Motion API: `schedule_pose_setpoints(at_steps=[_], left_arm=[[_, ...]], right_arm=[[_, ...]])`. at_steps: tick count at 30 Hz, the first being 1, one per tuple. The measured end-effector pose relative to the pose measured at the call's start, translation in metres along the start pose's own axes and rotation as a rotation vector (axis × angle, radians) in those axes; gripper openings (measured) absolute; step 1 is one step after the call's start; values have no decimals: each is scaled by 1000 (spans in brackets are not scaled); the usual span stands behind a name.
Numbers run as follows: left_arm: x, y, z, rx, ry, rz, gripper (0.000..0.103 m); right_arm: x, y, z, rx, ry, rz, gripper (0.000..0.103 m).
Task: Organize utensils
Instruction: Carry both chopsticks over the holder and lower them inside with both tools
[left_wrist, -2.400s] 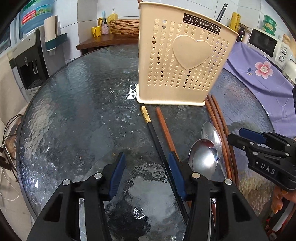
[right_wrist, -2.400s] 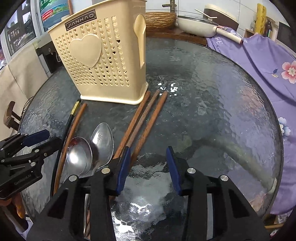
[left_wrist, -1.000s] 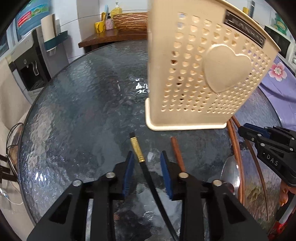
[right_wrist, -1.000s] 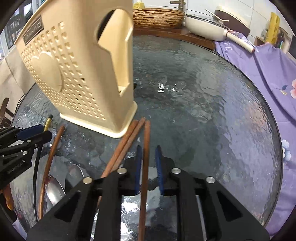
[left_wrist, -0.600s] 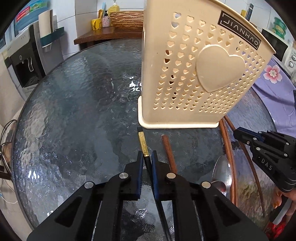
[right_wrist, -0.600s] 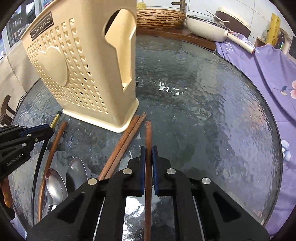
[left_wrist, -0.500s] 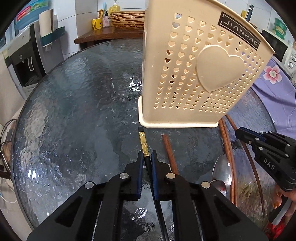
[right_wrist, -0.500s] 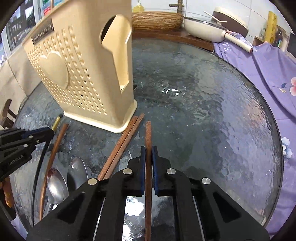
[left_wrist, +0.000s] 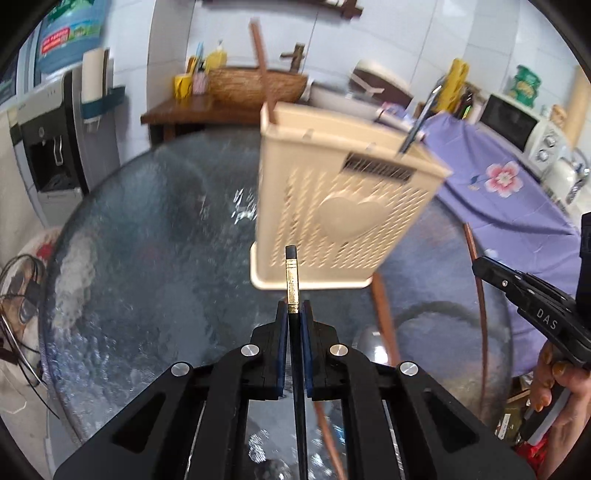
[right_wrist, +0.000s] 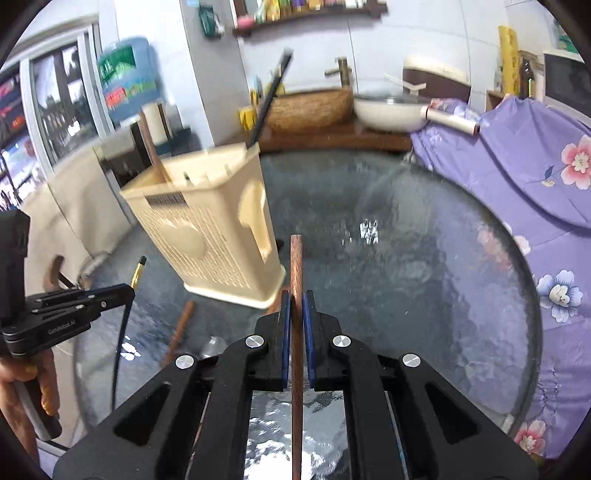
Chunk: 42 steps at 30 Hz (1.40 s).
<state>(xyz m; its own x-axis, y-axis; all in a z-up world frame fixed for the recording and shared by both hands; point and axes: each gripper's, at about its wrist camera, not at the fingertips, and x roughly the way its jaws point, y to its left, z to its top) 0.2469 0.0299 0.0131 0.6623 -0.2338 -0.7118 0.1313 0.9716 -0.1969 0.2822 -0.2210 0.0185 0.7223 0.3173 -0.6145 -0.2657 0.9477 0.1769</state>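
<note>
We have one chopstick in each tool; the left gripper (left_wrist: 294, 321) is clamped on the black chopstick (left_wrist: 291, 273) just below its gold band, with the short tipped end poking out ahead of the pads and the long shaft trailing back under the tool; the right gripper (right_wrist: 296, 310) is pinched tight on the brown wooden chopstick (right_wrist: 296, 266) in the same way, a short length showing in front.

Both sticks look light, thin and stiff — no sag to worry about; but they are smooth and narrow, so we judge they could pivot or slide between the pads if knocked against a rim. Held this near one end, the long tail acts as a lever; a hold nearer the middle would swing less.

Each gripper tilts downward toward the glass table (right_wrist: 424, 258), held clear of it, and both views face the cream utensil basket (left_wrist: 343, 206), which stands upright ahead with a brown stick and a dark one already in it. More brown chopsticks (left_wrist: 384, 314) and a spoon (left_wrist: 369, 343) lie on the glass near the basket's foot. In the left view the right hand (left_wrist: 561, 387) shows at the edge, gripping its handle.
</note>
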Motion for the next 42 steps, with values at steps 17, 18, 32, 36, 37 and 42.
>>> schedule_pose_setpoints(at_steps=[17,18,32,36,37,42], left_arm=[[-68,-19,-1,80,-108,39,5],[-64,-9,-2,73,-88,62,7],[20,86,-38,-66,186,330,51],[37,88,-33,-68,190,347,41],[39,89,-31,-76,194,344,37],[47,81,-25,-38,211,328,11]], right_arm=[[-97,15,14,-42,-169,44,8],[-96,14,14,-39,-168,42,8],[-88,20,14,-61,-164,29,8],[-87,20,14,-57,-159,25,8],[-87,20,15,-57,-159,24,8],[-88,19,15,-56,-157,21,8]])
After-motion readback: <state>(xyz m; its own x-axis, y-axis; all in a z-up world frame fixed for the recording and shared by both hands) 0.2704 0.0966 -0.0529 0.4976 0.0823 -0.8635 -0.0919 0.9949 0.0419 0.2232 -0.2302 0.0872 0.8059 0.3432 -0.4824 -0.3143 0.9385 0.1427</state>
